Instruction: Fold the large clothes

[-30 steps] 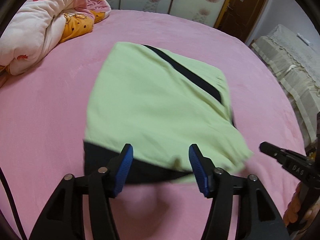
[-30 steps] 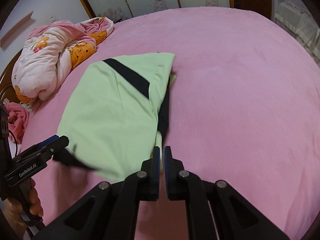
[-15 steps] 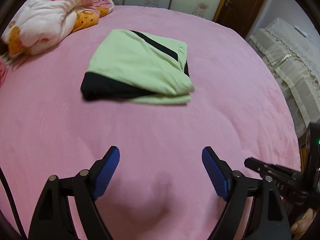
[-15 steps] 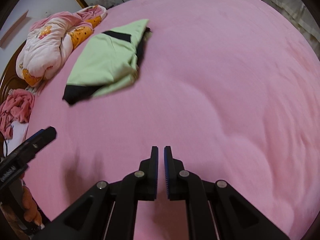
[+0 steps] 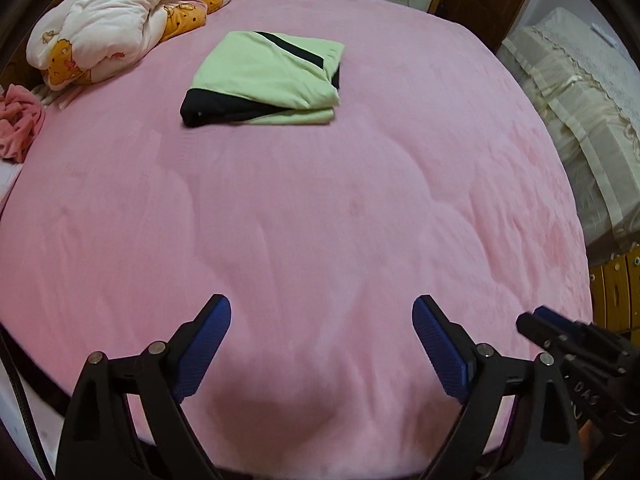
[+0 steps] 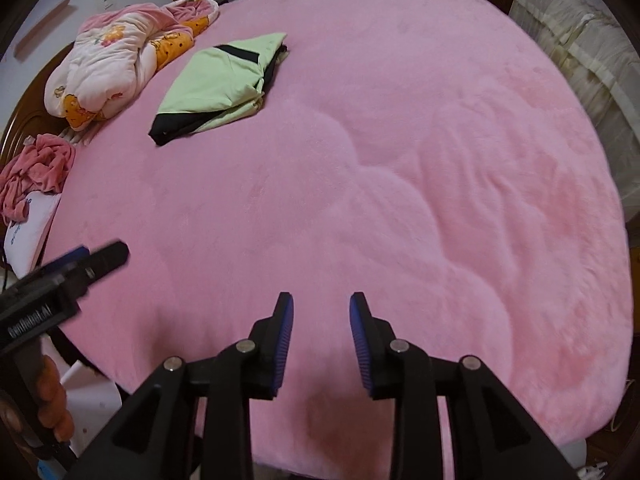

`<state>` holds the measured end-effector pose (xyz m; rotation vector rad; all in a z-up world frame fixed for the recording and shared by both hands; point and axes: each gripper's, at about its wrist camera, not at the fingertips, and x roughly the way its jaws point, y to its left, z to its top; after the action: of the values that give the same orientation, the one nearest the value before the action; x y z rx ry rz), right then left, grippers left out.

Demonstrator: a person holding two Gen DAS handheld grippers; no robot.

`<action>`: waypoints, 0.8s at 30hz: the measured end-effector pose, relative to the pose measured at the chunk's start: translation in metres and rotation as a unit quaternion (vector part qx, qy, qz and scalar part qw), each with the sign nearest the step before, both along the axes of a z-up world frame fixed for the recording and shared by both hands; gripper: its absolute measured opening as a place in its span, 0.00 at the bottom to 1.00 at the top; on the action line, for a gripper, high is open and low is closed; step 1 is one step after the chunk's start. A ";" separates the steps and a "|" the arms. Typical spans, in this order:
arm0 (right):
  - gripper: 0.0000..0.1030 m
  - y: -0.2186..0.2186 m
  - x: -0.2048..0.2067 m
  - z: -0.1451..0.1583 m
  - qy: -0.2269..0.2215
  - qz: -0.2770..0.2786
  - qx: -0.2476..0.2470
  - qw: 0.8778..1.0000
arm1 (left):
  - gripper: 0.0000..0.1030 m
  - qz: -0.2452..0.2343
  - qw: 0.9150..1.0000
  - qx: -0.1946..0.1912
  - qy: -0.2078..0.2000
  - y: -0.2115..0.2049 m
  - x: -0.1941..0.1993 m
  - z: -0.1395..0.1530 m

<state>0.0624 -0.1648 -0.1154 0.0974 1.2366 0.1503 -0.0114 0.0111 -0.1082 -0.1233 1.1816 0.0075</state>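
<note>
A folded light-green garment with black trim (image 5: 266, 80) lies on the far part of the pink bed (image 5: 320, 208), also seen as the folded garment (image 6: 218, 84) at the upper left of the right wrist view. My left gripper (image 5: 322, 314) hovers over the bed's near edge, jaws wide and still opening, nothing between them. My right gripper (image 6: 321, 304) is also over the near edge, jaws parted and opening, empty. Each gripper is far from the garment. The left gripper (image 6: 100, 258) shows at the left of the right wrist view, the right gripper (image 5: 536, 324) at the right of the left.
A bundled pink and white quilt (image 5: 116, 16) lies at the bed's far left corner. A crumpled pink cloth (image 5: 18, 124) sits off the left edge. A cream-covered piece of furniture (image 5: 580, 112) stands to the right. A hand (image 6: 50, 400) holds the left gripper.
Both grippers have let go of the garment and pulled back to the bed's near edge. The left jaws spread wider; the right jaws went from shut to parted. The garment now lies folded, far off.
</note>
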 end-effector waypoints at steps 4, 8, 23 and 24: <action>0.29 -0.002 -0.027 0.029 -0.013 0.012 -0.017 1.000 | 0.89 0.000 1.000 0.006 -0.003 -0.014 -0.031 0.024; 0.29 -0.008 -0.041 0.050 -0.023 0.000 -0.004 1.000 | 0.89 -0.005 1.000 0.008 -0.009 -0.024 -0.046 0.040; 0.38 -0.008 -0.059 0.063 -0.013 -0.024 -0.002 1.000 | 0.89 -0.058 0.998 0.033 -0.008 -0.062 -0.058 0.055; 0.38 -0.009 -0.058 0.060 -0.008 -0.027 -0.003 1.000 | 0.89 -0.060 0.998 0.034 -0.006 -0.063 -0.058 0.054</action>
<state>0.0039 -0.1736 -0.0549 0.1238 1.2179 0.0991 -0.0692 -0.0517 -0.0542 0.0064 1.1735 -0.0584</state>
